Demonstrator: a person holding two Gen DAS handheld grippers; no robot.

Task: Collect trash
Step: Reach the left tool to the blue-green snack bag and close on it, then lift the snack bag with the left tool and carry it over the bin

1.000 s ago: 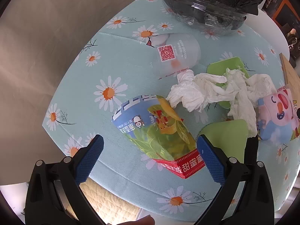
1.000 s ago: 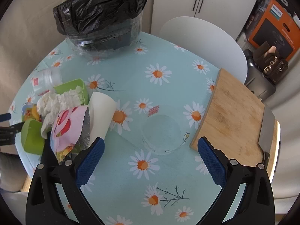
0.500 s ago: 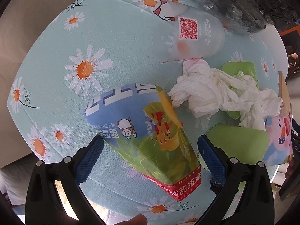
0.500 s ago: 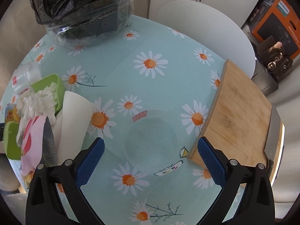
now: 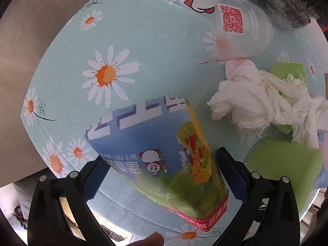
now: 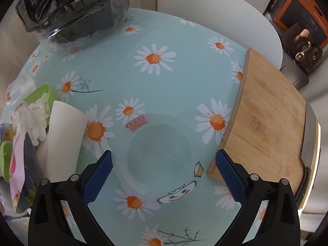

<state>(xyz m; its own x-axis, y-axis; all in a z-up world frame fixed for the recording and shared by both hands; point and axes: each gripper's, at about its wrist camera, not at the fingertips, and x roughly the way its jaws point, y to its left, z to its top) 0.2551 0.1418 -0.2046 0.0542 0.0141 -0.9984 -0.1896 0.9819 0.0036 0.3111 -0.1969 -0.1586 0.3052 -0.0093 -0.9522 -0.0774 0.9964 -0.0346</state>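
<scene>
From the left wrist view, the left gripper [image 5: 162,176] is wide open, with nothing held. A printed paper cup [image 5: 155,157] lies on its side on the daisy tablecloth [image 5: 127,41], right between the two blue pads [image 5: 96,180]. Its long way points away from the gripper and a bit to the left — the red-rimmed mouth is the near end and the base is the far end. The pads sit one on each side of the cup's wide part, close to it, but I cannot tell if they touch it. I think the next move is just to squeeze shut across the cup. A heap of crumpled tissue [image 5: 258,102] lies to the right, partly on a green tray [image 5: 287,160]. A clear plastic cup [image 5: 235,30] lies on its side farther back.

From the right wrist view, the right gripper [image 6: 164,174] is wide open too and holds nothing. A see-through cup [image 6: 157,153] stands on the cloth just ahead, between the pads and a little past their tips. We look down into it, so its long way points up at the camera. A wooden board [image 6: 266,123] sits just to its right. The black trash bag [image 6: 67,4] is far back on the left — well apart from both cups.

Each gripper is near its own cup; the left one looks closer to grabbing.
</scene>
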